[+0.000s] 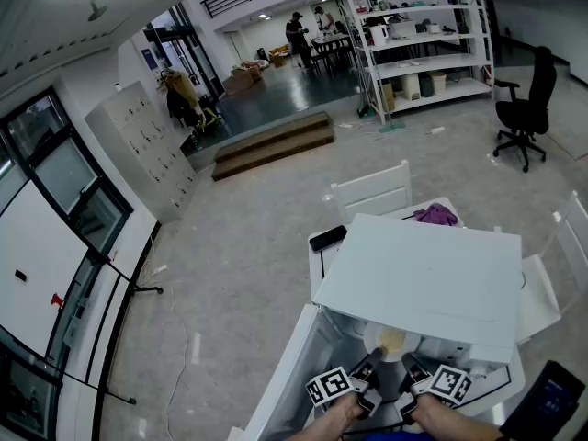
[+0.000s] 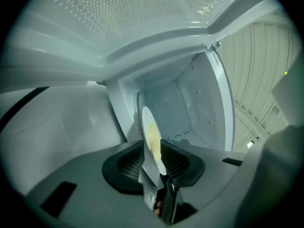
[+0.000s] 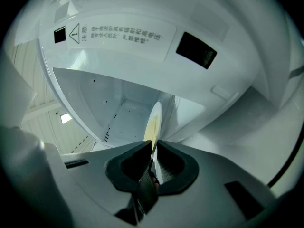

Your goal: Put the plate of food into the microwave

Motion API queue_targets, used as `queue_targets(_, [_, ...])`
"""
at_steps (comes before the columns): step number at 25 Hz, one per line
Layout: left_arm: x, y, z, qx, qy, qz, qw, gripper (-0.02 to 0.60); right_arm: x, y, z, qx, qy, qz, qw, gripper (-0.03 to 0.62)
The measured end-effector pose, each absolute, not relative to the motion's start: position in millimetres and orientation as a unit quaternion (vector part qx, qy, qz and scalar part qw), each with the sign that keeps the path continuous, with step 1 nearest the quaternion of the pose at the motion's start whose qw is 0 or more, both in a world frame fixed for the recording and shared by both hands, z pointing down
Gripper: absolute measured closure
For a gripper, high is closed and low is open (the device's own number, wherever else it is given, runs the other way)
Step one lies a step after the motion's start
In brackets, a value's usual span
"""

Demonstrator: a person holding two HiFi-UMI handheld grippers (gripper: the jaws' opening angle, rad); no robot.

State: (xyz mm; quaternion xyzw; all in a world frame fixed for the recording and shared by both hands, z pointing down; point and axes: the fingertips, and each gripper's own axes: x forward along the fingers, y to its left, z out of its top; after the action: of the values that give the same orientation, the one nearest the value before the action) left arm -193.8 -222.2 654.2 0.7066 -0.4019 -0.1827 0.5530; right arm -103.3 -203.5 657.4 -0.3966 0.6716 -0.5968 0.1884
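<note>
**Plate at microwave mouth, gripped on both sides**

White bench (image 1: 319, 269), mostly covered by a white microwave (image 1: 423, 274). Microwave door (image 1: 289, 375) swung fully open over the bench's near-left corner, leaving the cavity open toward the near edge.

Round white plate (image 1: 393, 341) at the cavity mouth, just below the front edge of the microwave top. Seen edge-on in both gripper views, with the white cavity walls directly behind it.

Left hand-held gripper (image 1: 372, 367) clenched on the plate's near-left rim. Right hand-held gripper (image 1: 409, 371) clenched on the near-right rim. Rim pinched between the dark ribbed pads (image 2: 176, 161) in the left gripper view, and likewise in the right gripper view.

Purple cloth (image 1: 436, 215) at the bench's far edge, behind the microwave. Black phone (image 1: 328, 238) at the far-left corner.

Yellow food (image 2: 153, 136) spread over the middle of the plate.
</note>
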Motion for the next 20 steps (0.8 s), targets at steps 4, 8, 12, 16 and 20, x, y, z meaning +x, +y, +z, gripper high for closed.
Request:
queue_targets(4, [-195.3, -217.4, 652.1, 0.709, -0.404, -0.18, 0.55, 0.49, -102.3, -200.7, 656.7, -0.398, 0.675, -0.594, 0.184, 0.576])
queue_targets(8, [-193.3, -216.3, 652.8, 0.712, -0.404, -0.179, 0.546, 0.491, -99.8, -202.9, 658.4, -0.398, 0.674, -0.593, 0.185, 0.576])
queue_targets(12, [-193.1, -217.1, 652.3, 0.708, -0.405, -0.181, 0.549, 0.491, -100.4, -204.9, 657.2, -0.398, 0.675, -0.592, 0.188, 0.576])
queue_targets(16, [-194.3, -220.9, 652.2, 0.697, -0.411, -0.189, 0.557, 0.501, -100.3, -206.8, 654.8, -0.399, 0.675, -0.591, 0.191, 0.576])
queue_targets(20, [-195.9, -224.2, 655.1, 0.683, -0.418, -0.197, 0.566, 0.535, -100.7, -206.6, 654.9, -0.402, 0.674, -0.59, 0.193, 0.576])
